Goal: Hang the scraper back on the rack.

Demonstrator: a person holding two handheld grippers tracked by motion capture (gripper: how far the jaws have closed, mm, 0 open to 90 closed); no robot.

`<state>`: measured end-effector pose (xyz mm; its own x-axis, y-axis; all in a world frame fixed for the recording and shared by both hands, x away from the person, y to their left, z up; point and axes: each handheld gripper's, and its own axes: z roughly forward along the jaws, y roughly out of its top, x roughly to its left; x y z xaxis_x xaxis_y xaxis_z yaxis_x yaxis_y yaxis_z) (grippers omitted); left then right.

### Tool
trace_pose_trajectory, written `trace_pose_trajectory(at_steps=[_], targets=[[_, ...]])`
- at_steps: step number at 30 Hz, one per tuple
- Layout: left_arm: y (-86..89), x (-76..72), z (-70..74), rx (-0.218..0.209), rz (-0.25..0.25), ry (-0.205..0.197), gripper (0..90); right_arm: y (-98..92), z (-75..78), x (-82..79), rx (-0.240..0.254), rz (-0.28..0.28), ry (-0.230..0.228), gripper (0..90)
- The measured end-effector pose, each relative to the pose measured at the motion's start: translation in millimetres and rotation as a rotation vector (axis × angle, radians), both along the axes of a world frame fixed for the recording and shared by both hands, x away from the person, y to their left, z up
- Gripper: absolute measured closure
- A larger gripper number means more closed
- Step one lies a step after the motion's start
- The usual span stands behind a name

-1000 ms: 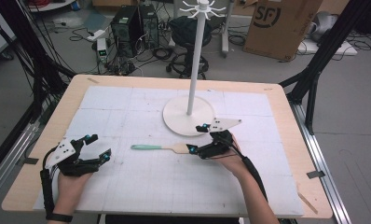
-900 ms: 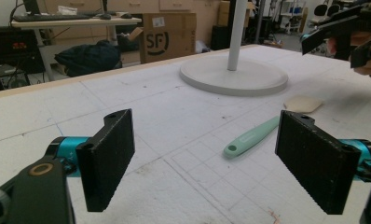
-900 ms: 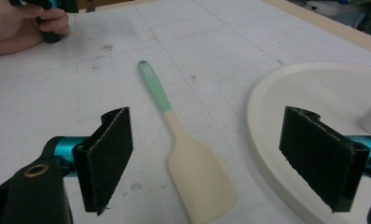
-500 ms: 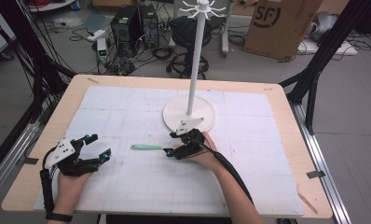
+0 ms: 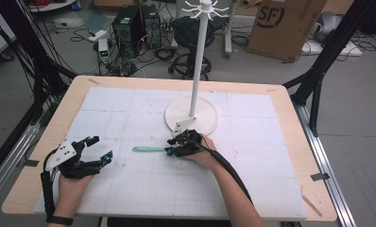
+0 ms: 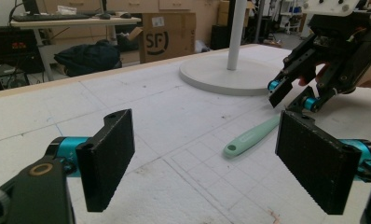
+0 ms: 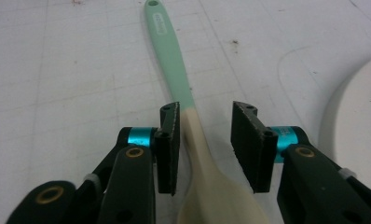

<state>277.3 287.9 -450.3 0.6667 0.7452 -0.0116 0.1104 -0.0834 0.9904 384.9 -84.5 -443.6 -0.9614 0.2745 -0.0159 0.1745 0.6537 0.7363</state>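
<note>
Jaws of my right gripper [image 7: 206, 148] have just been closing, spread astride the mint-handled wooden spoon [image 7: 183, 98], not yet pinching; left gripper [image 6: 211, 161] spread wide.

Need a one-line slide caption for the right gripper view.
Right gripper straddles a wooden spoon with a mint-green handle, jaws closing in but not yet touching it.

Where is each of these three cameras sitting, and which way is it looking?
High view: above the person's side, looking forward and down on the table; both forearms, left gripper, right gripper.
Left gripper view: rides that gripper, looking across the table past its wide-apart jaws.
Right gripper view: looks down along its jaws, just closing around the spoon, not yet pressing.
Shared: the spoon and the white stand's base.
</note>
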Motion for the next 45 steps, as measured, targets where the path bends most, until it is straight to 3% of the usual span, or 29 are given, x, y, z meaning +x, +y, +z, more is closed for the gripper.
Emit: trace_pose_trajectory(at_steps=[5,11,22,28,38,45], targets=[[-0.2,-0.1,0.0,0.0,0.001,0.001,20.1,0.5,-1.2,-0.2,-0.005,0.015,0.014,64.4],[-0.4,0.0,-0.1,-0.001,0.003,0.002,20.2,3.9,-1.4,-2.4,-0.014,0.039,0.003,75.6],[-0.5,-0.2,0.0,0.0,0.002,0.002,20.2,4.7,-0.7,-4.3,-0.008,0.017,0.02,81.3],[-0.8,-0.5,-0.1,-0.001,0.001,0.002,20.2,1.2,3.2,-4.8,0.013,-0.011,0.057,81.5],[-1.2,-0.6,0.0,0.004,0.0,-0.002,20.1,-18.2,35.0,-12.6,0.128,-0.076,0.072,81.6],[-0.9,-0.6,0.0,0.005,-0.002,-0.003,19.6,-48.7,69.8,-19.4,0.194,-0.114,0.055,81.6]])
